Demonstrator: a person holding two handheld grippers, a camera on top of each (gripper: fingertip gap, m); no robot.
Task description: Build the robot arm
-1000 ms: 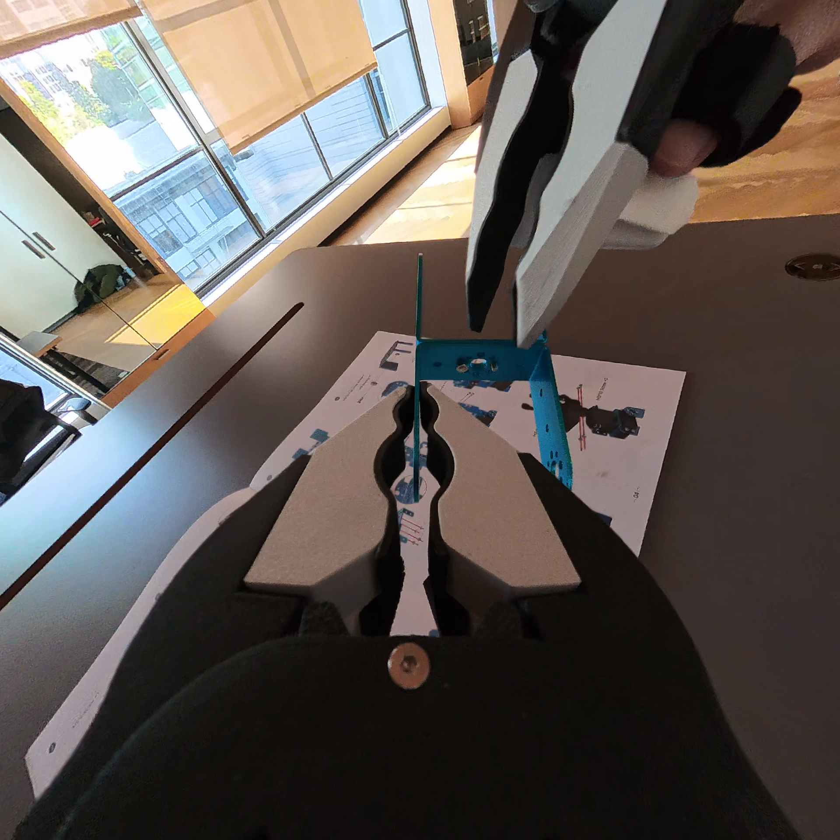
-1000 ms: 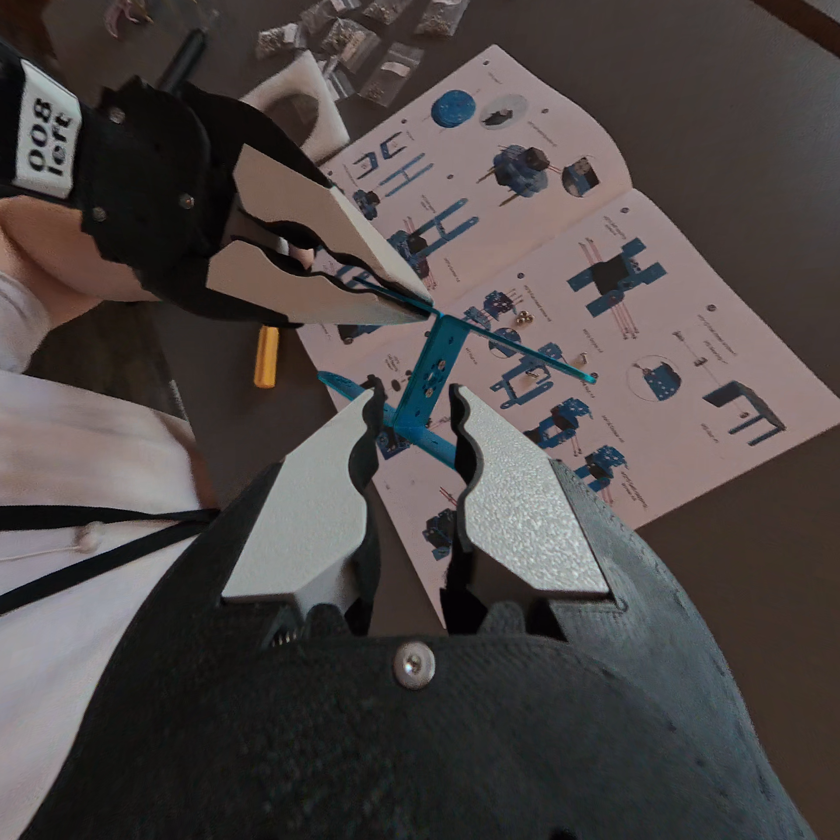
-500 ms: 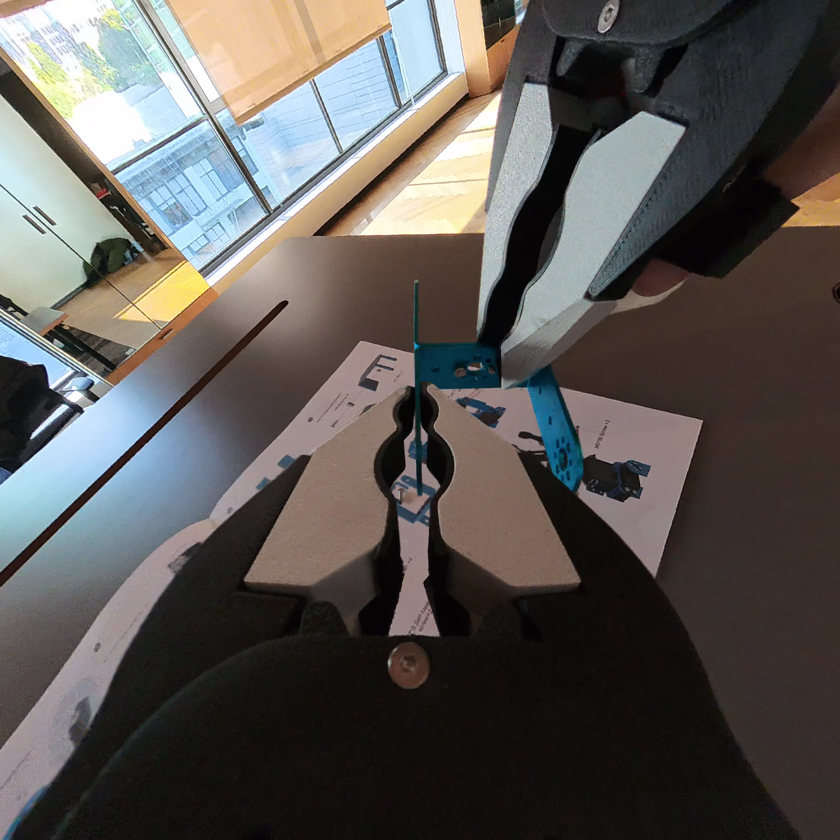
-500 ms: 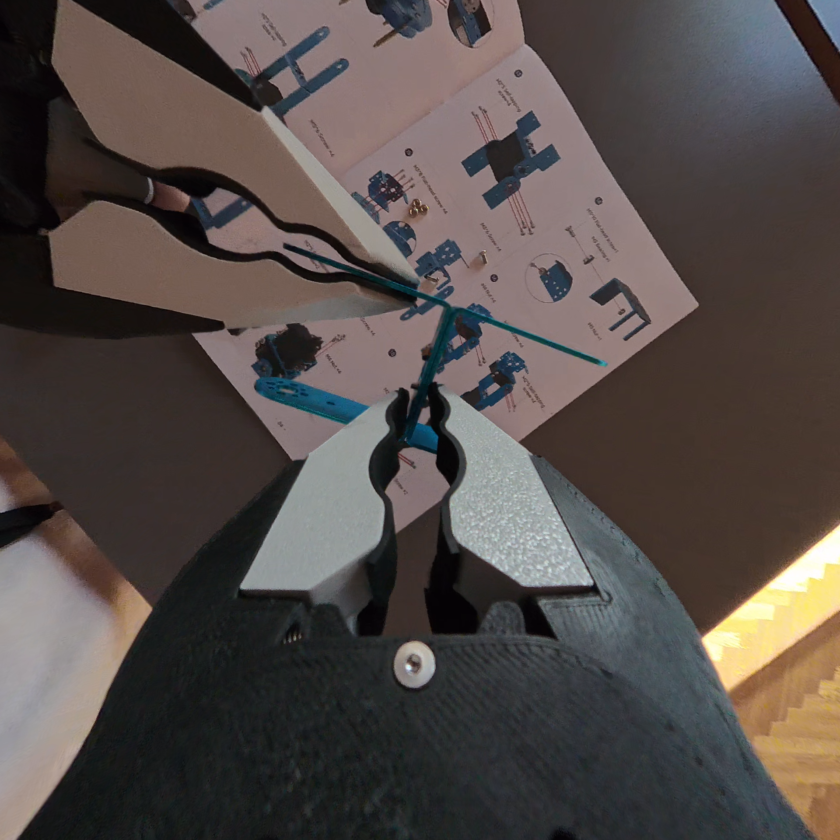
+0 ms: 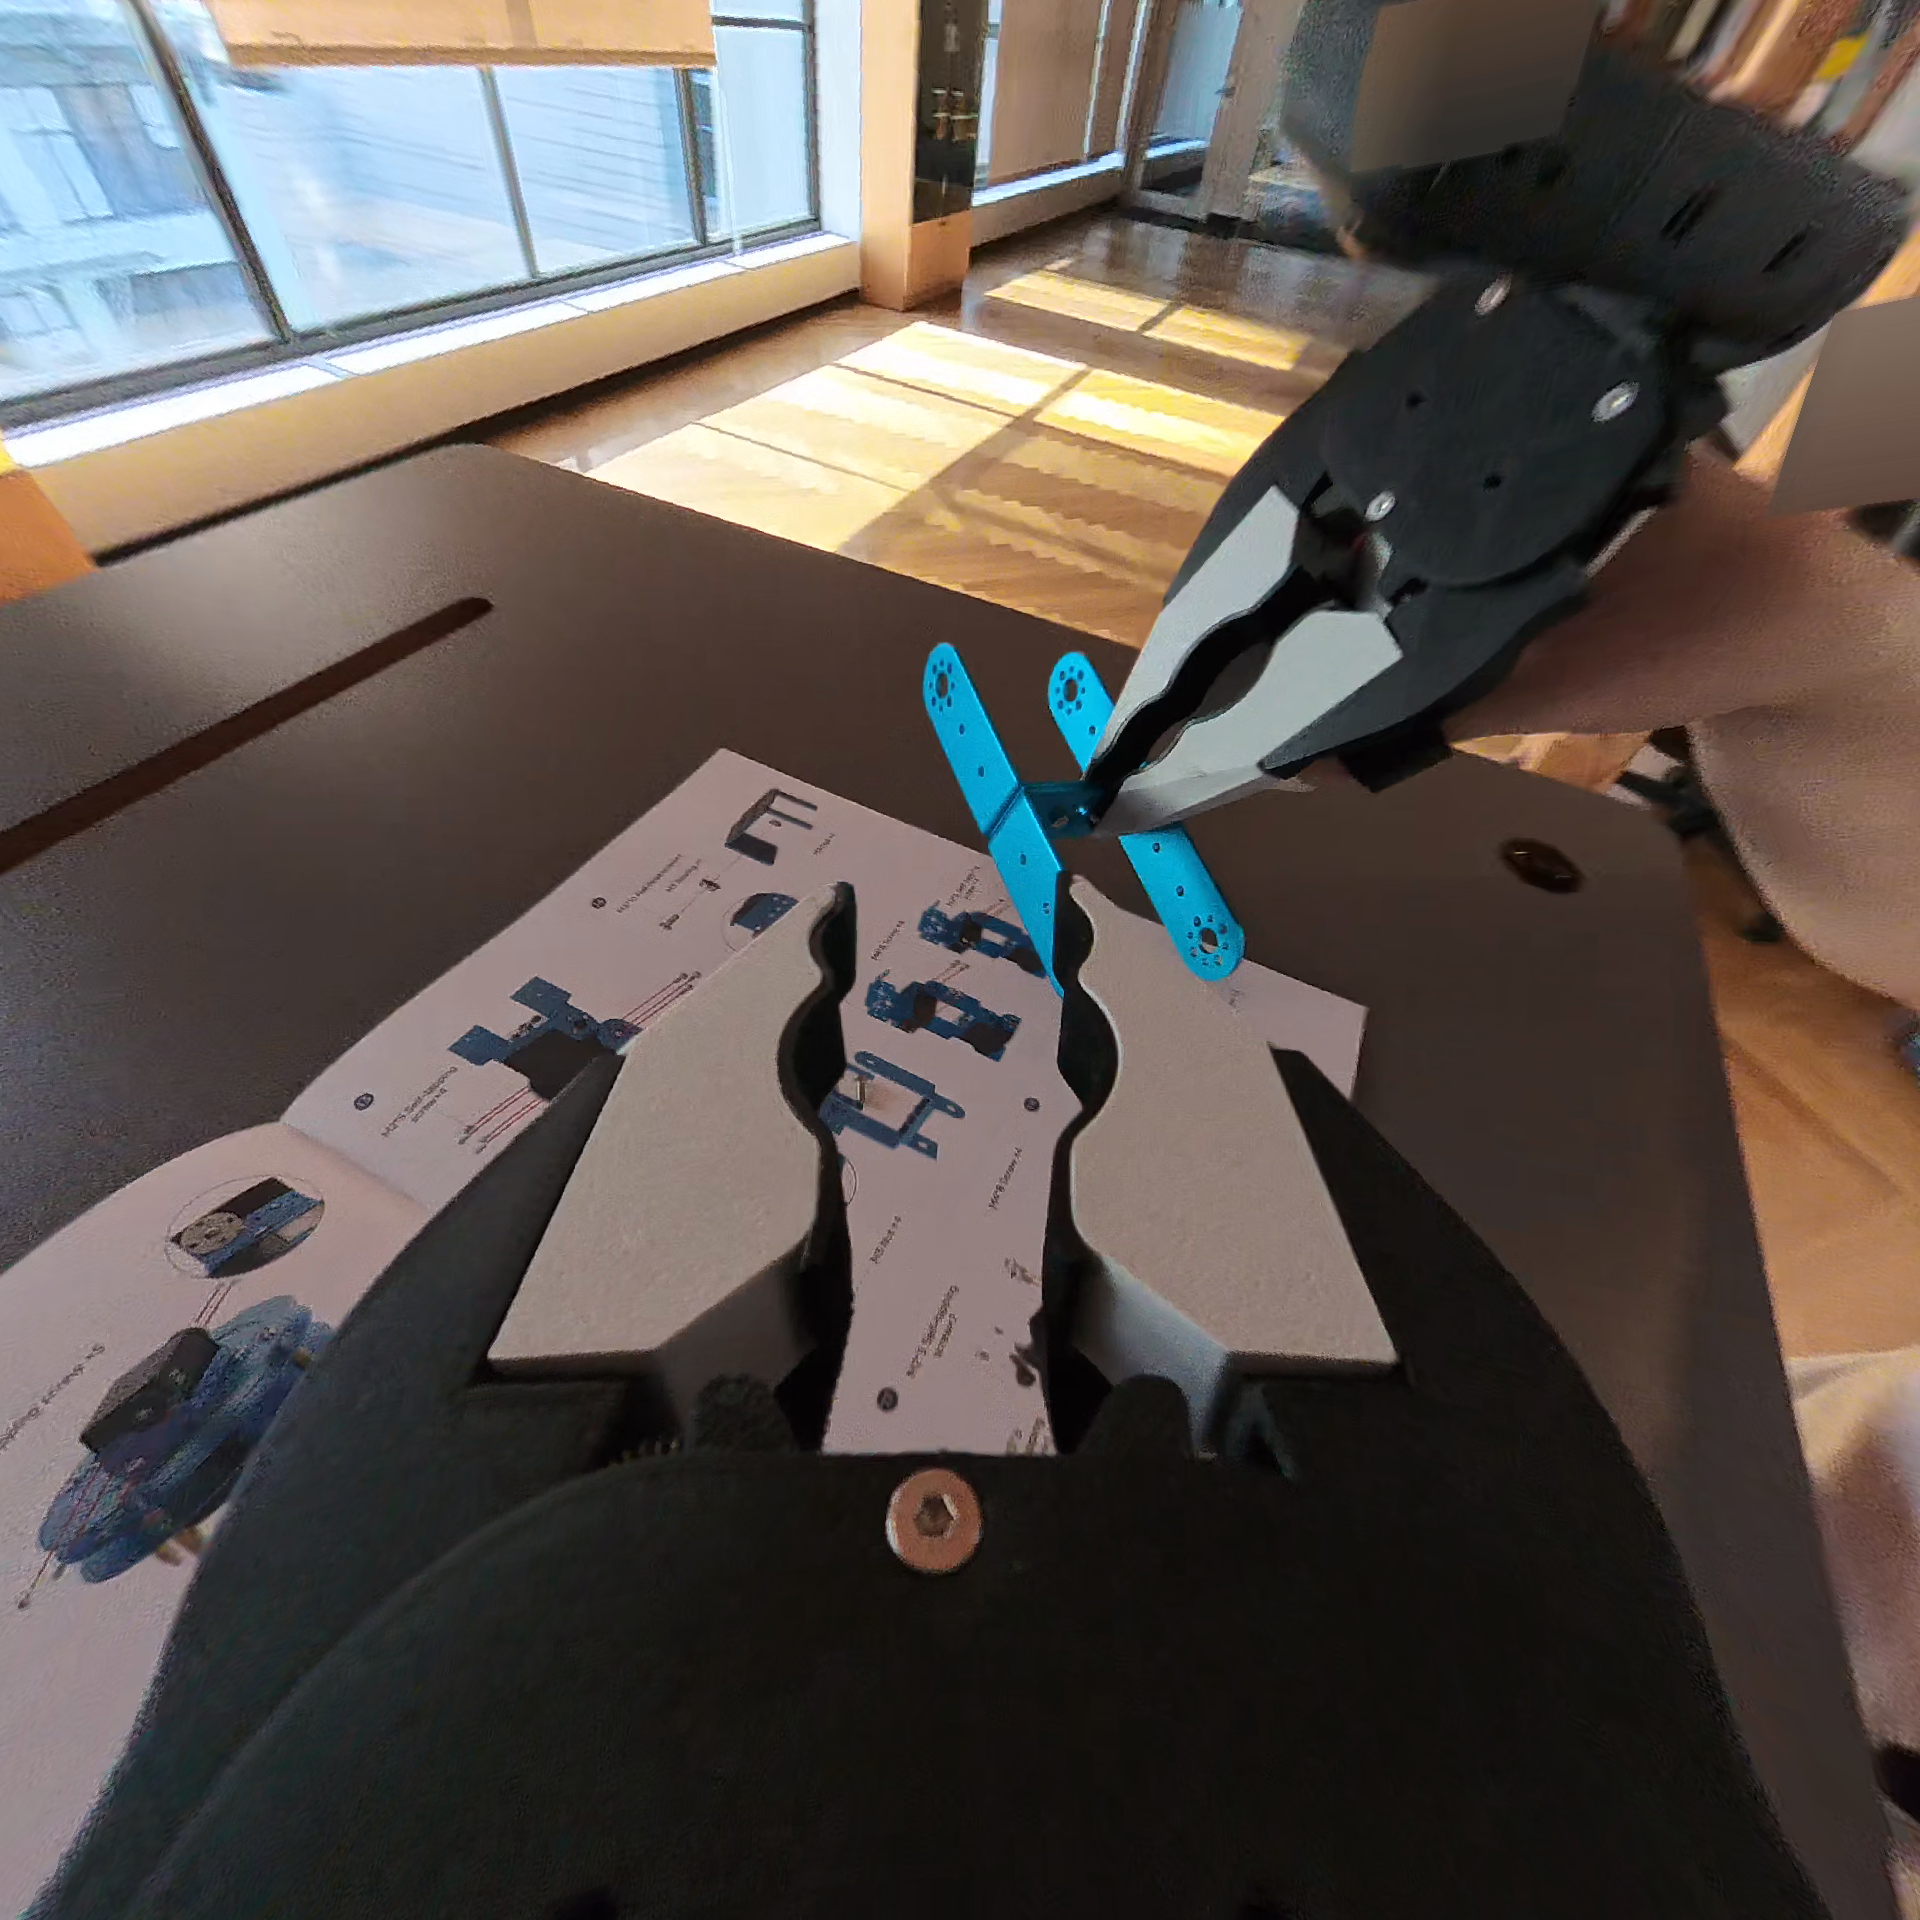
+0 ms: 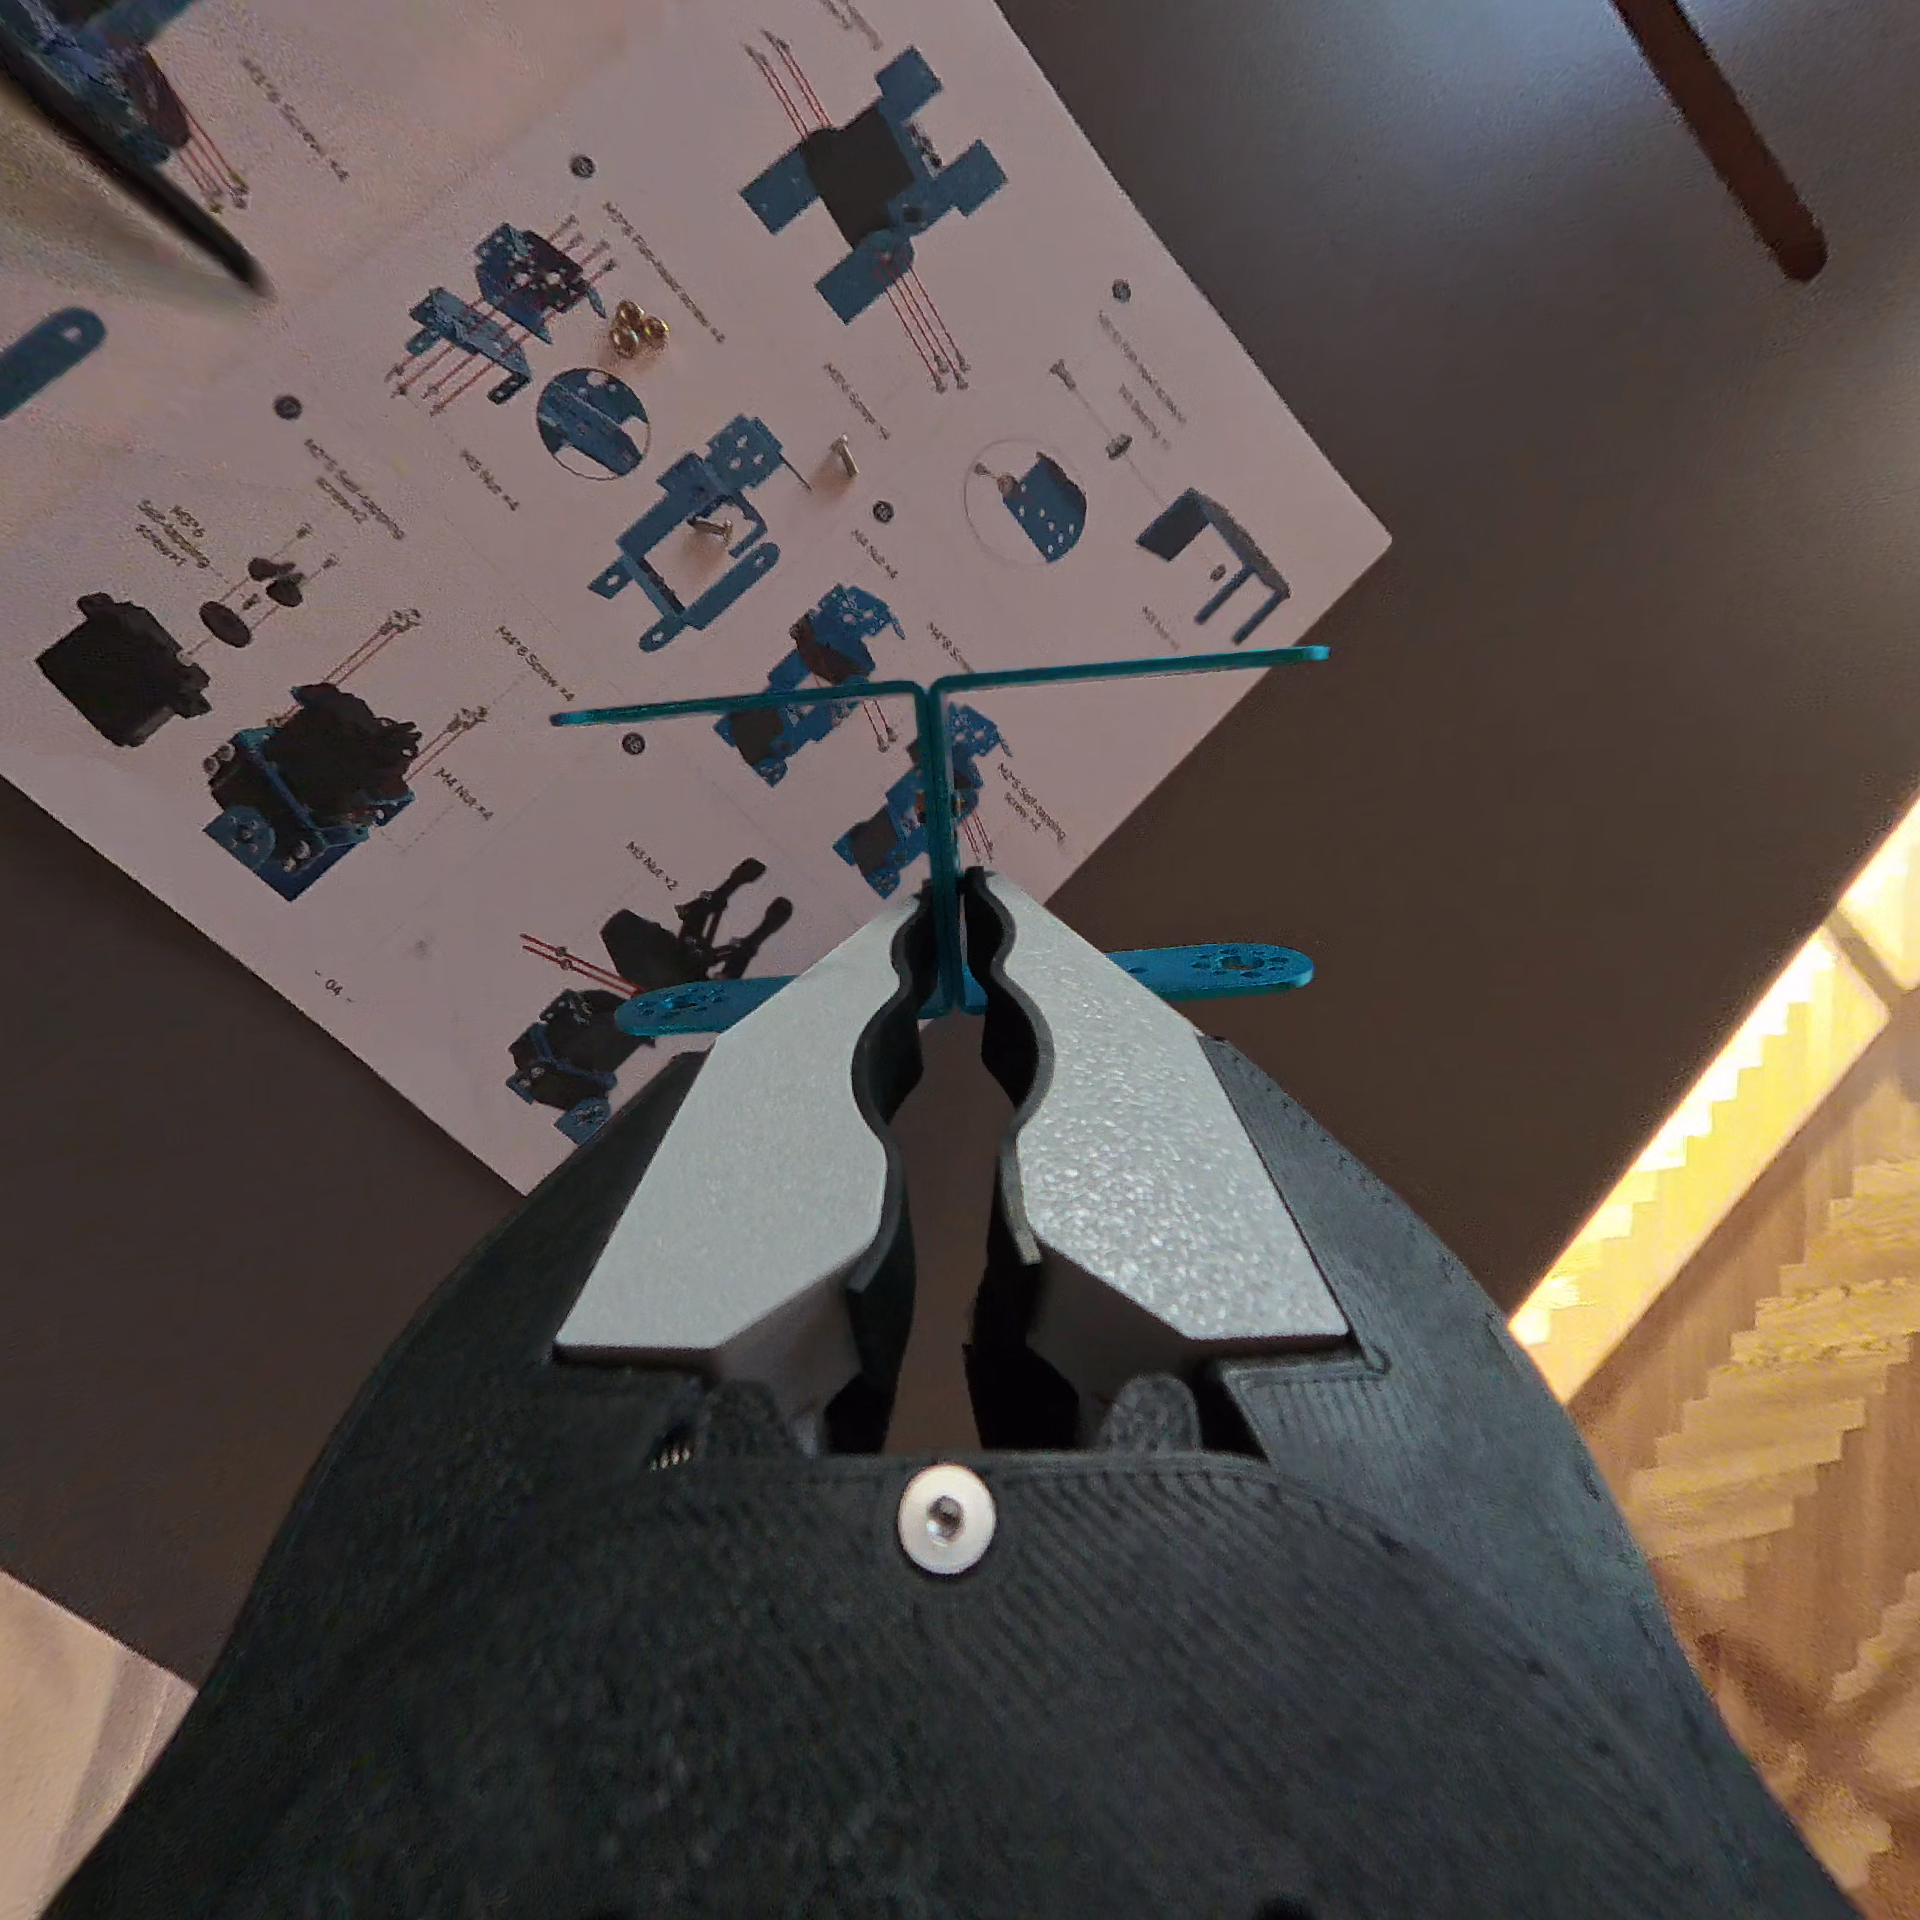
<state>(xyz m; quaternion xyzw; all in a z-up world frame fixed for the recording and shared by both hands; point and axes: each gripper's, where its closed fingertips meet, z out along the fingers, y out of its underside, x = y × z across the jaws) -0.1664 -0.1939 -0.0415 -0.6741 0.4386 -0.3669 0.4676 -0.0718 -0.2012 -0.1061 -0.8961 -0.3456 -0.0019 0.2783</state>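
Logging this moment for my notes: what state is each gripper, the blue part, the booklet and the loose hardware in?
Left gripper: open, beside the bracket.
Right gripper: shut on blue bracket assembly.
Blue bracket assembly: held above the booklet.
Instruction booklet: open flat on the table.
Loose screws: lying on the booklet.

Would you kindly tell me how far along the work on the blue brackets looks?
Done: two blue brackets stand back to back, off the table. In hand: the right gripper pinches their middle plates together; the left gripper is open beside one arm. Left: loose screws and brass nuts lie on the instruction sheet; whether anything fastens the brackets is unclear.
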